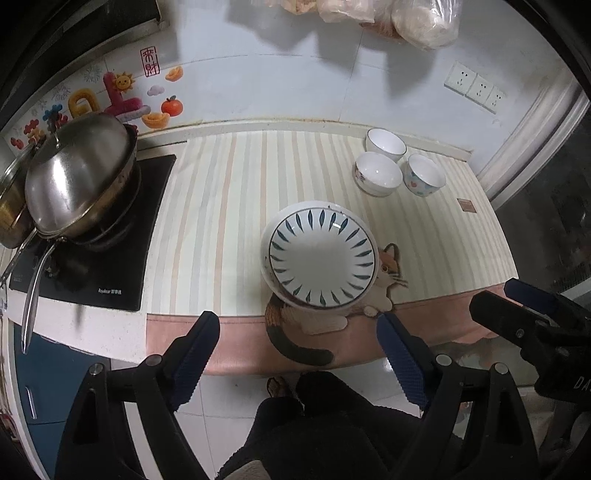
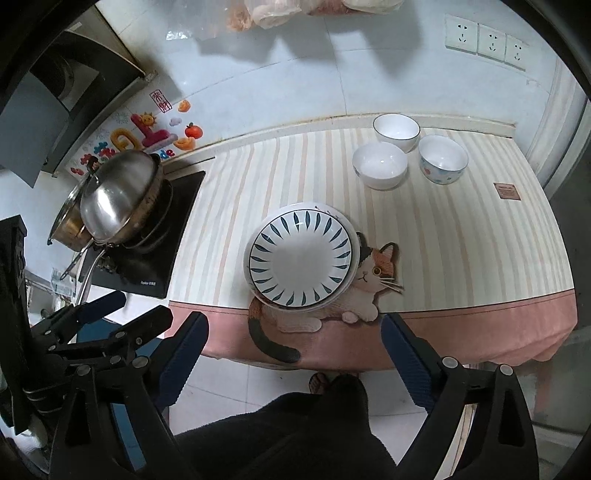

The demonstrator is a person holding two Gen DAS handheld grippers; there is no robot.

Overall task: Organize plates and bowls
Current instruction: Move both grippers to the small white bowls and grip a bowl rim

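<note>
A stack of plates, the top one white with blue leaf marks (image 1: 320,258) (image 2: 301,259), sits on the striped cloth near the counter's front edge. Three white bowls stand apart at the back right: one plain-rimmed (image 1: 386,144) (image 2: 396,132), one in front of it (image 1: 378,178) (image 2: 380,165), one with coloured dots (image 1: 424,174) (image 2: 442,158). My left gripper (image 1: 299,325) is open and empty, off the counter's front edge before the plates; it also shows in the right wrist view (image 2: 144,306). My right gripper (image 2: 295,328) is open and empty beside it; it also shows in the left wrist view (image 1: 496,291).
A steel pan with lid (image 1: 79,181) (image 2: 118,201) sits on a black induction hob (image 1: 110,273) (image 2: 155,266) at the left. Bagged food (image 1: 424,22) hangs on the tiled wall. Wall sockets (image 2: 487,38) are at the right. My legs and the floor lie below.
</note>
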